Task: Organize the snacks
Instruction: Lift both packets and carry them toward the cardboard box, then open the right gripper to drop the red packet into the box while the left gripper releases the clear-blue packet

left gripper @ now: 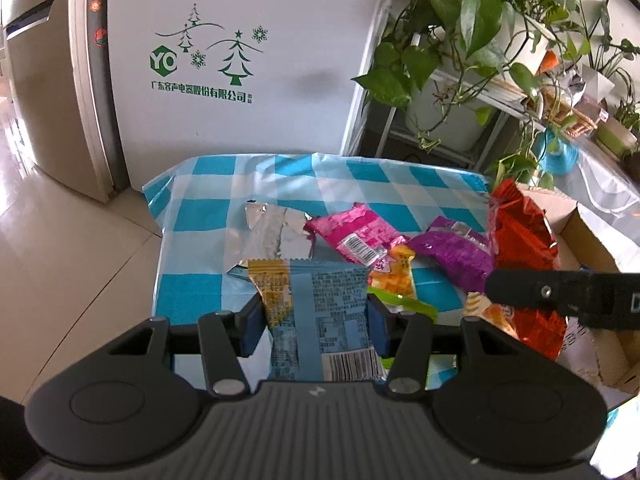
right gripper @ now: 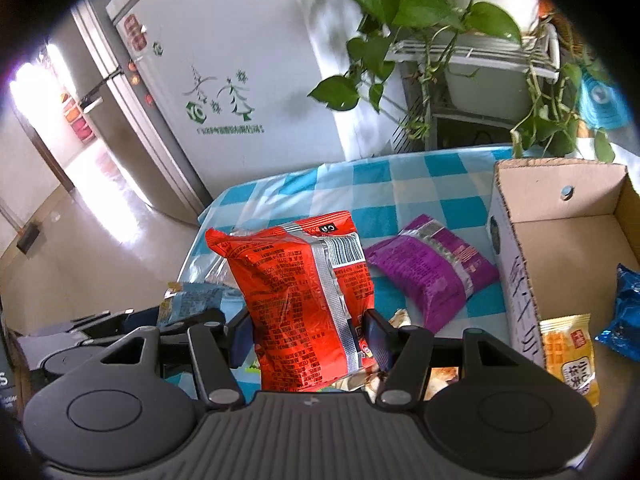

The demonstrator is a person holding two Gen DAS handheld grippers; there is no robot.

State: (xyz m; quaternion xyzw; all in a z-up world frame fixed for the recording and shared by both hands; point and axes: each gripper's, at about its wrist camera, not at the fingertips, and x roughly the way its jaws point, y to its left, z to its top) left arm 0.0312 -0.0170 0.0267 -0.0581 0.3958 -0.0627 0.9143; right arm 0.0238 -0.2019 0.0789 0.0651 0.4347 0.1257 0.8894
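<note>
Red foil snack bag point(right gripper: 304, 300) stands upright with its long axis vertical, pinched between the fingers of the right gripper point(right gripper: 308, 340); the open cardboard box point(right gripper: 520, 280) lies just to its right, near this hand, with free room inside. The left gripper point(left gripper: 316, 320) pinches a blue snack packet point(left gripper: 320, 312) above the checked surface point(left gripper: 192, 292), farther from the box, so I judge the right hand should go first.
</note>
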